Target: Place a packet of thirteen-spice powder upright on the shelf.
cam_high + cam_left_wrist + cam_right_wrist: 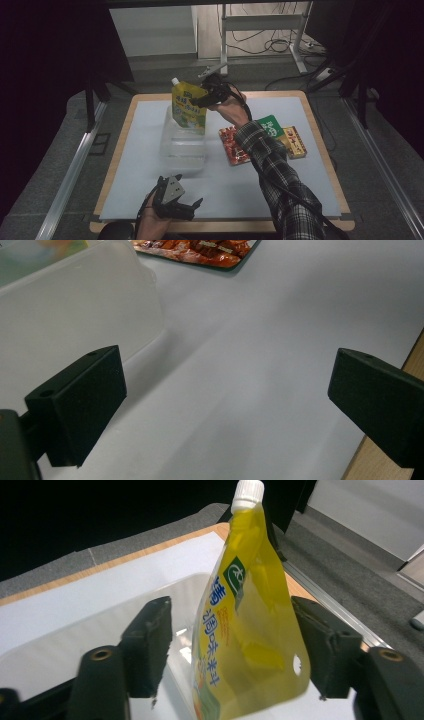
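Note:
A yellow spouted pouch (189,107) with a white cap stands upright in a clear plastic bin (182,150) at the table's middle back. My right gripper (201,100) reaches it from the right. In the right gripper view the pouch (250,625) is between the jaws of the gripper (235,645). The left jaw stands well off it and the right jaw is close beside its edge, so the gripper is open. My left gripper (194,209) rests near the front edge, open and empty. In its own view the left gripper (225,405) faces the bin's wall (75,305).
A red snack packet (234,145), a green packet (270,125) and a yellow-red box (295,141) lie right of the bin, under my right forearm. The white mat (145,165) ends at a wooden table rim (220,226) in front.

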Motion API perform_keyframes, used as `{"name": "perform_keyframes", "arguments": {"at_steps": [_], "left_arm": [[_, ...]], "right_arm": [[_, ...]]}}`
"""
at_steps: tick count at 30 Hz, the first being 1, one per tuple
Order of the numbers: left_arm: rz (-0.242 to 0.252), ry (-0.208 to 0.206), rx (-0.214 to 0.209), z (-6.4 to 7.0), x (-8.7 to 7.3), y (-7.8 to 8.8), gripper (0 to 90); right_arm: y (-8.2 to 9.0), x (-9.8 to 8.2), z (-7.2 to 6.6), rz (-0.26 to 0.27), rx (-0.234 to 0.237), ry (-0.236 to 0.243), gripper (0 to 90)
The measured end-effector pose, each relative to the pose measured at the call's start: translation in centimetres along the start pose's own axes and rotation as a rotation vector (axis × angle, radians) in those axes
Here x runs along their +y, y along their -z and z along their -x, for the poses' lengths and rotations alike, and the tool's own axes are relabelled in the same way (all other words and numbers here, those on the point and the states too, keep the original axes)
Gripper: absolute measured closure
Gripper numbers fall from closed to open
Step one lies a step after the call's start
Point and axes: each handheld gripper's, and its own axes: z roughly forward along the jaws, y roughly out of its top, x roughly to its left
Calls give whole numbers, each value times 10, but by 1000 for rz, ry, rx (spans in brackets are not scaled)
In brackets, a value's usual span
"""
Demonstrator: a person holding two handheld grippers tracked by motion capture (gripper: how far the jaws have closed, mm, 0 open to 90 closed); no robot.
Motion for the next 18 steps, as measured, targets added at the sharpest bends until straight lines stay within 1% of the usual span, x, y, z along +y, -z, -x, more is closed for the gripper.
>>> {"name": "perform_keyframes", "arguments": {"at_steps": [1,3,8,10,11,12,13,14,18], "left_arm": [[0,-1,0,0,0,0,21],[-1,-3,0,0,0,0,21],[-2,-3,2,1,0,0,21],[-2,-3,2,0,0,0,21],[-2,-2,3,0,0,0,21],[-2,-2,3,0,0,0,21],[-3,-2,3,0,0,-1,21],[-3,-2,3,0,0,-1,21],[-4,-4,4,1,0,-1,21]], "right_arm": [[1,-1,-1,-3,2,-10,321],[4,-6,-1,1,9,-11,294],[8,-14,1,8,3,-16,268],[10,-17,1,11,7,-22,254],[13,-20,0,20,9,-19,224],[13,-20,0,20,9,-19,224],[16,-23,-1,31,12,-17,194],[16,-23,-1,31,12,-17,194],[22,-28,-2,42,25,-30,147]]}}
